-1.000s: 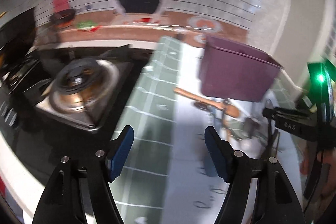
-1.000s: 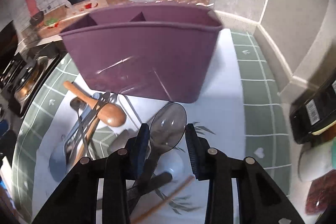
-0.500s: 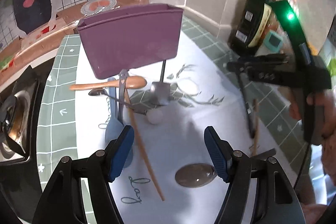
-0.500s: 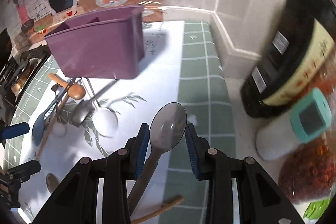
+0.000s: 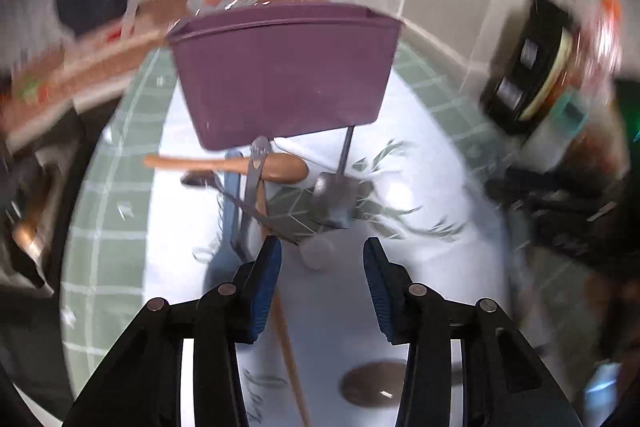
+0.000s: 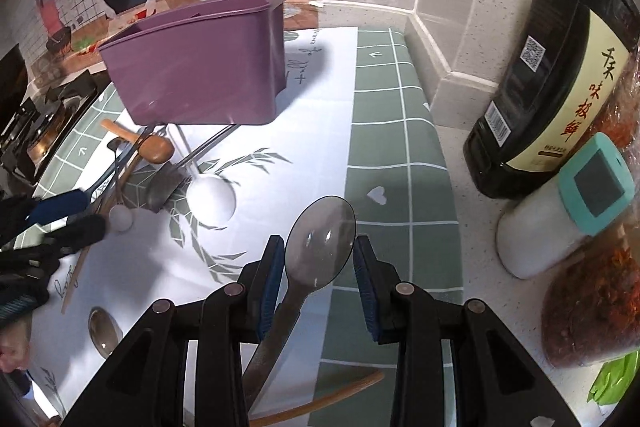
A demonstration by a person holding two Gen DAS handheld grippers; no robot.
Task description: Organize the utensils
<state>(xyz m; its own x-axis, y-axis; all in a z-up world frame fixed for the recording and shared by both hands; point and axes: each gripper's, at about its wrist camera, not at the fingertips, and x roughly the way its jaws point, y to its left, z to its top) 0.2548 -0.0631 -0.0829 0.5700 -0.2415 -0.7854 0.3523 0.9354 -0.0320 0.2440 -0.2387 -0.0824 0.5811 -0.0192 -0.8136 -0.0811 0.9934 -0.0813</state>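
While blurred, the small white spoon (image 5: 318, 254) seemingly lies just beyond the left tongs (image 5: 322, 259).

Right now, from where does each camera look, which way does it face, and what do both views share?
Left wrist: on the left hand-held gripper, angled down at the purple bin and the utensil pile; its jaws, empty, have just been closing.
Right wrist: on the right hand-held gripper, angled down over the mat; grey spoon between its pads.
Both show bin, wooden spoon, dark bottle.

Purple caddy (image 6: 192, 79), smoky translucent spoon (image 6: 320, 243), green-checked white cloth (image 6: 384, 131), blue-padded claw (image 6: 316, 267).
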